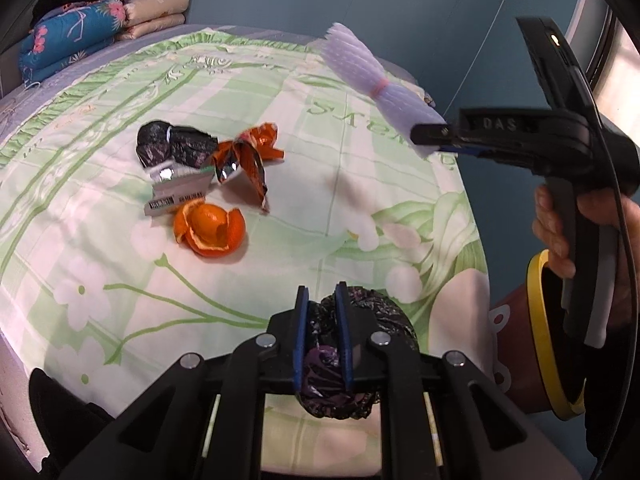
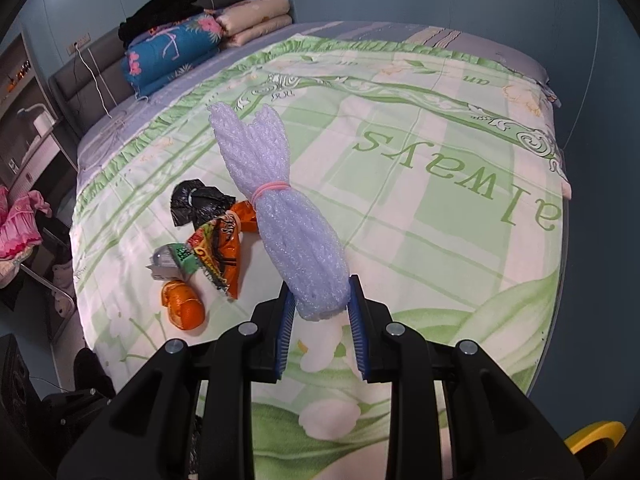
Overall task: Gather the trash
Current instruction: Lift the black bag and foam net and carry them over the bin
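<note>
Left wrist view: left gripper [image 1: 323, 332] clamped on crumpled dark wrapper [image 1: 356, 364] above bed edge. Right gripper [image 2: 320, 312] grips white foam net [image 2: 288, 216], raised over bedspread [image 2: 420, 208]. Beyond: orange peel [image 1: 210, 230], orange wrapper [image 1: 248, 160], black bag [image 1: 172, 144].

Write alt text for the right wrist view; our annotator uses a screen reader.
The right gripper grips a white foam net sleeve tied with a pink rubber band above a green floral bedspread, where orange peel, an orange snack wrapper and a crumpled black wrapper lie.
</note>
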`<state>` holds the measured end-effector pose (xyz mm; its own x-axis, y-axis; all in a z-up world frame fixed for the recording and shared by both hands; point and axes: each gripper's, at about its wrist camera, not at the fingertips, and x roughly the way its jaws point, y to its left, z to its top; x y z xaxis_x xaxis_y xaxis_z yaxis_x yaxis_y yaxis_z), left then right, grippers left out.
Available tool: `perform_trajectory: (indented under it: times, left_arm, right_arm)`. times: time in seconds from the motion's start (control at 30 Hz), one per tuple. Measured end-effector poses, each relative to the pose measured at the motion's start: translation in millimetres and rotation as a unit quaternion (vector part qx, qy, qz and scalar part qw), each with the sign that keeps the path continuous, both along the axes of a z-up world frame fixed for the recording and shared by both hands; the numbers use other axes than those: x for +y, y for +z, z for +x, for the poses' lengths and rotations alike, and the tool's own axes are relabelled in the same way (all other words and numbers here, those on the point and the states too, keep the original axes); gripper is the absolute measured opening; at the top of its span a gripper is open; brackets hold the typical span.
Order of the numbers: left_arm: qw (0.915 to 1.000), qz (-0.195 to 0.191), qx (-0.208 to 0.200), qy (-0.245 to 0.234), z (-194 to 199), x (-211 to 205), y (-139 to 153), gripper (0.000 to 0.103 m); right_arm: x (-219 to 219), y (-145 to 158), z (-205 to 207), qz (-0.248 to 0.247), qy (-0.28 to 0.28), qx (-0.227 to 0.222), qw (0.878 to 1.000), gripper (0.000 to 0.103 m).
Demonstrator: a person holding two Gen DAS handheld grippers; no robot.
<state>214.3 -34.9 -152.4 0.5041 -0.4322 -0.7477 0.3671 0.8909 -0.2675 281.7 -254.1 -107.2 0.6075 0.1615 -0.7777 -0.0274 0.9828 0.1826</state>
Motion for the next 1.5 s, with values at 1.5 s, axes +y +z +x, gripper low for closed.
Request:
perform_trajectory:
  times: [1.5]
  left_arm:
    - [0.9668,-0.052,-0.236,-0.083,-112.8,-110.8,179.8,0.013]
  right_arm:
    - [-140.3,88.1,-288.7,0.052,-0.189,-0.106,0.975,0.026]
